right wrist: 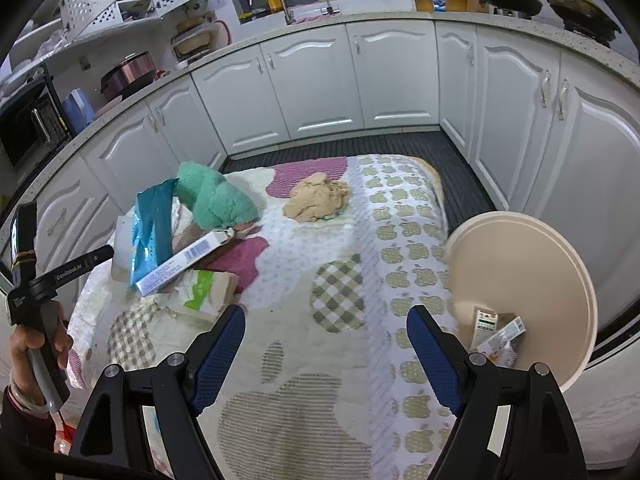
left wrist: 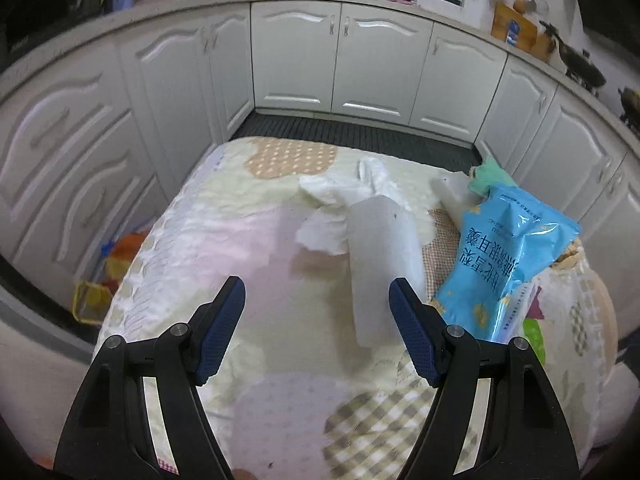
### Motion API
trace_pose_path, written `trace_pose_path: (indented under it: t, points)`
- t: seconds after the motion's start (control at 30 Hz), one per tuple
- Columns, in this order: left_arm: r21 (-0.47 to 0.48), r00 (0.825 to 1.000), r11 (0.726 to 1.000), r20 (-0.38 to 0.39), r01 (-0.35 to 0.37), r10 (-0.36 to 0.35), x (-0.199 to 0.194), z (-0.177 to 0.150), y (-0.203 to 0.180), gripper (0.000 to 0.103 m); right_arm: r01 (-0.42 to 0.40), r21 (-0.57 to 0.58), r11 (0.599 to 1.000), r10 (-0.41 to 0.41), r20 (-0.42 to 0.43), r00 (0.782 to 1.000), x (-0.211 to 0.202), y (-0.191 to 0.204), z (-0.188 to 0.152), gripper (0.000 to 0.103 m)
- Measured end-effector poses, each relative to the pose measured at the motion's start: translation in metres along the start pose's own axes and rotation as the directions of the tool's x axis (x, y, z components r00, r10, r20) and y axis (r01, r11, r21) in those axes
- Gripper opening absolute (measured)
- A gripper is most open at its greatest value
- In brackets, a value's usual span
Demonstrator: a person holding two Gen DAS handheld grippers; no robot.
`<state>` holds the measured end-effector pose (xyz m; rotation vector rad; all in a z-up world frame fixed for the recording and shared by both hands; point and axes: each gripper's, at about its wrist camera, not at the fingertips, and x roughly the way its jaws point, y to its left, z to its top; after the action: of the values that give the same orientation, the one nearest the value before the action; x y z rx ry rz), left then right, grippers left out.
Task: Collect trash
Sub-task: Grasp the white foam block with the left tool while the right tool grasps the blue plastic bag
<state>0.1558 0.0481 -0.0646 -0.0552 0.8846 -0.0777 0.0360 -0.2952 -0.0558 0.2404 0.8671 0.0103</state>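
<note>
In the left wrist view my left gripper (left wrist: 318, 284) is open over the patterned tablecloth (left wrist: 240, 248), with nothing between its pads. A long pale translucent piece of trash (left wrist: 380, 256) lies just inside its right finger. Behind that sit crumpled white tissue (left wrist: 340, 204) and, to the right, a blue snack bag (left wrist: 508, 260). My right gripper (right wrist: 326, 314) is also open and holds nothing. To its right stands a beige bin (right wrist: 560, 248) with small cartons (right wrist: 496, 332) inside. A tan paper wad (right wrist: 316, 198), a green cloth (right wrist: 216, 196), a blue-and-white box (right wrist: 184, 260) and a torn wrapper (right wrist: 204, 288) lie ahead on the cloth.
White kitchen cabinets (left wrist: 340, 60) wrap around the table on three sides, with a dark floor mat (right wrist: 360, 146) between. A person's hand (right wrist: 28, 344) holds the other gripper's handle at the left edge of the right wrist view. Colourful packaging (left wrist: 120, 252) lies on the floor left of the table.
</note>
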Motion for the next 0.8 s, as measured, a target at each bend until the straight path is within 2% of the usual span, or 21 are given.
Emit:
trace_pose_path:
  t: [0.2,0.37,0.47,0.6,0.7,0.73,0.8]
  points:
    - [-0.083,0.994,0.99,0.007,0.109,-0.109,-0.009,-0.008,0.014,0.074,-0.024,-0.047,0.999,0.023,-0.02,1.0,0.008,0.022,0.0,0.081]
    - [-0.112,0.995,0.989,-0.007,0.1,-0.101,0.002,-0.005,0.013,0.074,-0.028,-0.06,0.998,0.026,-0.029,0.999,0.01,0.028,-0.003,0.081]
    - [-0.146,0.991,0.981,-0.01,0.129,-0.132,0.013,-0.001,0.008,0.075,-0.031,-0.049,0.998,0.03,-0.031,0.999,0.012,0.029,-0.001,0.081]
    - [-0.114,0.994,0.988,-0.015,0.106,-0.108,0.025,0.003,-0.012,0.075,-0.047,-0.063,0.997,0.045,-0.031,0.999,0.014,0.038,0.004,0.081]
    - [-0.07,0.999,0.996,-0.023,0.047,-0.048,0.036,0.004,-0.024,0.075,-0.057,-0.082,0.995,0.054,-0.034,0.998,0.017,0.049,0.006,0.081]
    - [-0.066,0.999,0.997,-0.03,0.04,-0.042,0.038,0.004,-0.024,0.074,-0.069,-0.086,0.994,0.066,-0.037,0.997,0.019,0.054,0.008,0.081]
    - [-0.076,0.997,0.996,-0.045,0.054,-0.058,0.039,0.004,-0.02,0.055,-0.094,-0.092,0.991,0.09,-0.042,0.995,0.023,0.062,0.01,0.081]
